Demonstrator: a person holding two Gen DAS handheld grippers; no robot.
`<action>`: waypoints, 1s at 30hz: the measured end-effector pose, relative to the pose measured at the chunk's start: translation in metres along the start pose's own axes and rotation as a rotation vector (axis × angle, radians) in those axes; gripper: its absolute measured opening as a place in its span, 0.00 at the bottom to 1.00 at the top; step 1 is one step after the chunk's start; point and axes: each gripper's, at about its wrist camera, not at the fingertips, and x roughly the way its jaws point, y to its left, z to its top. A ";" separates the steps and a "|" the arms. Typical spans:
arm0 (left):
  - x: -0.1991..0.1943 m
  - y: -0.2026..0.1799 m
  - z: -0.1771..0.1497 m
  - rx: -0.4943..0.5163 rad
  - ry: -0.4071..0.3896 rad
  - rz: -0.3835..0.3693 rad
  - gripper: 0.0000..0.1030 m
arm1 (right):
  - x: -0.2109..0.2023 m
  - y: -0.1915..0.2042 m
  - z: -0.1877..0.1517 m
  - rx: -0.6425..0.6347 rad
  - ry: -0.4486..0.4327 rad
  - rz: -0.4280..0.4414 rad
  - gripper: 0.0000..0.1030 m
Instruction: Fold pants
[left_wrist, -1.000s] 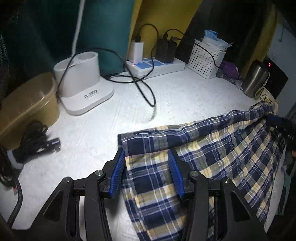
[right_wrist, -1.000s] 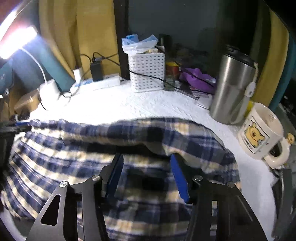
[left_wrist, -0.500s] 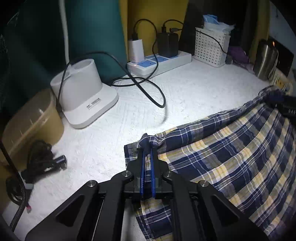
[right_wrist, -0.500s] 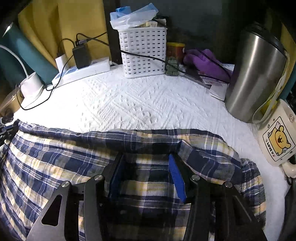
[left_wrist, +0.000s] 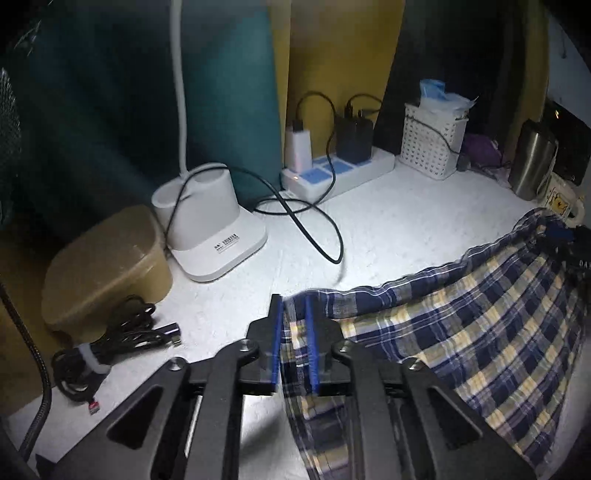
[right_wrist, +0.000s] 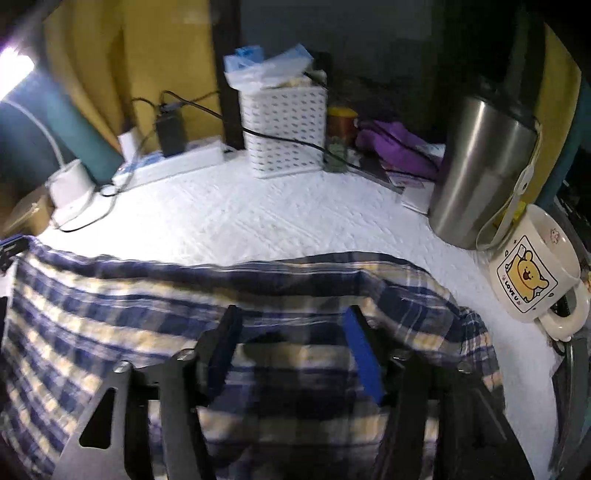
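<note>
Both grippers' jaws had just been opening: left gripper (left_wrist: 294, 345) narrow astride blue-and-yellow plaid cotton pants (left_wrist: 461, 332) corner, right gripper (right_wrist: 295, 354) wide above them.

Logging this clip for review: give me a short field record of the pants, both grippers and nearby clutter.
garment: plaid pants, spread on the white table
left gripper: fingers just opened a little, pants corner loose between them
right gripper: fingers just opened wide, over the pants, gripping nothing
nearby: steel tumbler and bear mug beside the pants' right end
</note>
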 end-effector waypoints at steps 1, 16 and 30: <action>-0.003 -0.001 -0.001 -0.005 -0.010 0.007 0.45 | -0.004 0.005 -0.002 -0.008 -0.002 0.007 0.73; -0.053 -0.078 -0.065 0.041 0.017 -0.181 0.60 | -0.030 0.052 -0.051 -0.078 0.029 0.053 0.73; -0.051 -0.097 -0.115 -0.017 0.124 -0.229 0.60 | -0.038 0.047 -0.095 -0.066 0.045 0.013 0.76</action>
